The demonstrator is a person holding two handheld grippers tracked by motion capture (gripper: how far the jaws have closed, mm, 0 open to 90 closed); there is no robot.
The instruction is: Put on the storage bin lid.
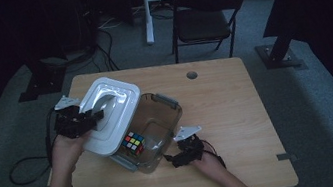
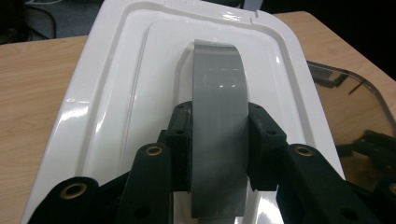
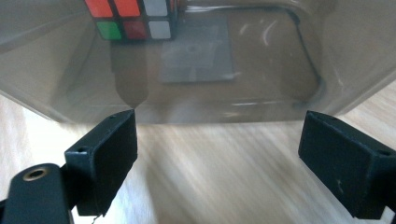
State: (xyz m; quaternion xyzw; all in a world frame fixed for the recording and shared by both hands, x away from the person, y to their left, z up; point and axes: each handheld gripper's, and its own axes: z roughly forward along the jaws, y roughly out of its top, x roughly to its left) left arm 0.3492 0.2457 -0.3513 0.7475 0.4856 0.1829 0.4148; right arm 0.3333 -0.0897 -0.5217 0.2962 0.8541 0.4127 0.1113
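A white plastic lid [image 1: 109, 113] [image 2: 116, 93] hangs tilted above the left rim of a clear smoky box [image 1: 156, 120] [image 3: 261, 70]. My left gripper [image 1: 91, 118] [image 2: 219, 144] is shut on the grey tape handle [image 2: 218, 116] that arches over the lid's top. Inside the box lies a colour cube [image 1: 134, 142] [image 3: 128, 16] near its front left corner. My right gripper [image 1: 170, 157] [image 3: 219, 158] rests low over the table just in front of the box's near wall, jaws wide open with nothing between them.
The wooden table [image 1: 228, 114] has bare room to the right of the box and a round cable hole [image 1: 192, 75] at the back. A black folding chair [image 1: 205, 16] stands beyond the far edge. Cables trail off the left side.
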